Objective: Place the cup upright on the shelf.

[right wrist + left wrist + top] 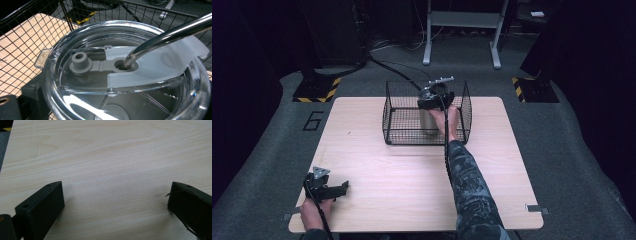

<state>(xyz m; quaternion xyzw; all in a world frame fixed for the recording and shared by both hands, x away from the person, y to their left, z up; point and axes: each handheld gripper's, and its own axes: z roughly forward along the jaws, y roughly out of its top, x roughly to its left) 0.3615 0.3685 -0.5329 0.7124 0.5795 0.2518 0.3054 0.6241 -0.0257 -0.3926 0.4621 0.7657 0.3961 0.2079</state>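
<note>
One tumbler (125,82), one wire basket (392,107)

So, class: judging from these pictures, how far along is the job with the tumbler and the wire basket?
Done: the metal tumbler with its clear lid and metal straw already sits inside the wire basket. In hand: the right gripper is at the tumbler, apparently gripping it just below the lid. Whether it is being set down or lifted out cannot be told. The left gripper is open, idle over the table.
</note>
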